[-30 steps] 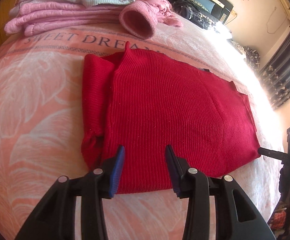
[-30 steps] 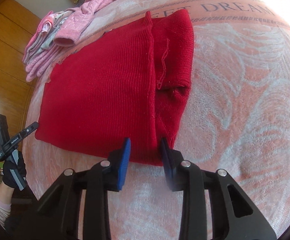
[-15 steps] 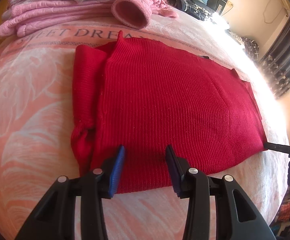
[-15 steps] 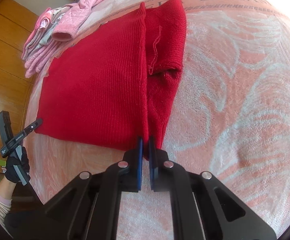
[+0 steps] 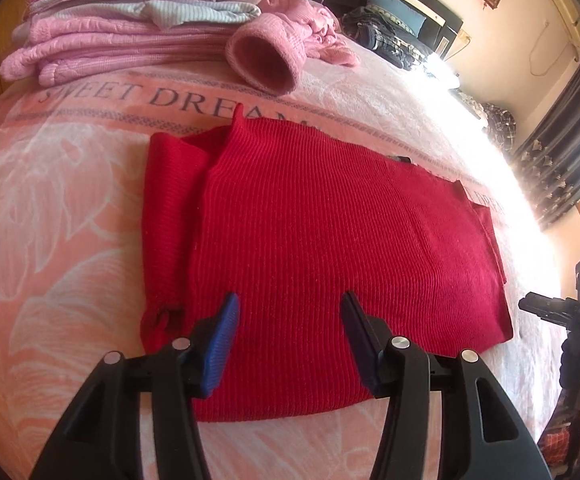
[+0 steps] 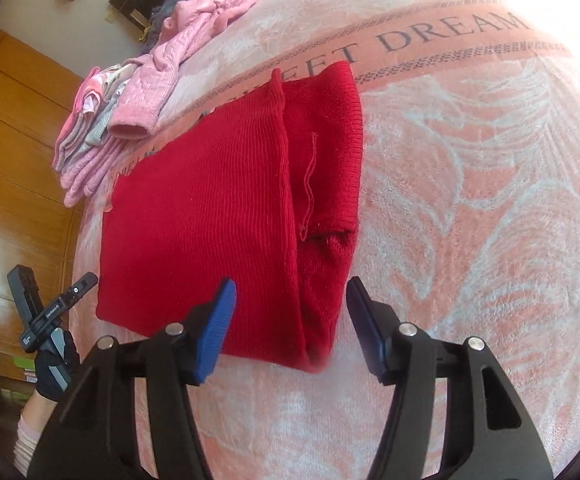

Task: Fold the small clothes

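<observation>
The red sweater (image 5: 330,248) lies flat on the bed (image 5: 49,240), partly folded: one side, sleeve included, is turned in so that a narrower strip (image 6: 326,168) shows beside the main panel, which suits a fold taken in stages from the edges. The left tool (image 5: 287,320) hangs over the near hem with its jaws apart and nothing between them, seemingly placed to take or steady that edge. The right tool (image 6: 287,304) is also apart and empty, straddling the corner where the folded strip meets the hem, probably the spot for the next pinch. A pink pile (image 5: 129,28) of folded clothes sits at the far edge, well clear, likely the finished stack.
</observation>
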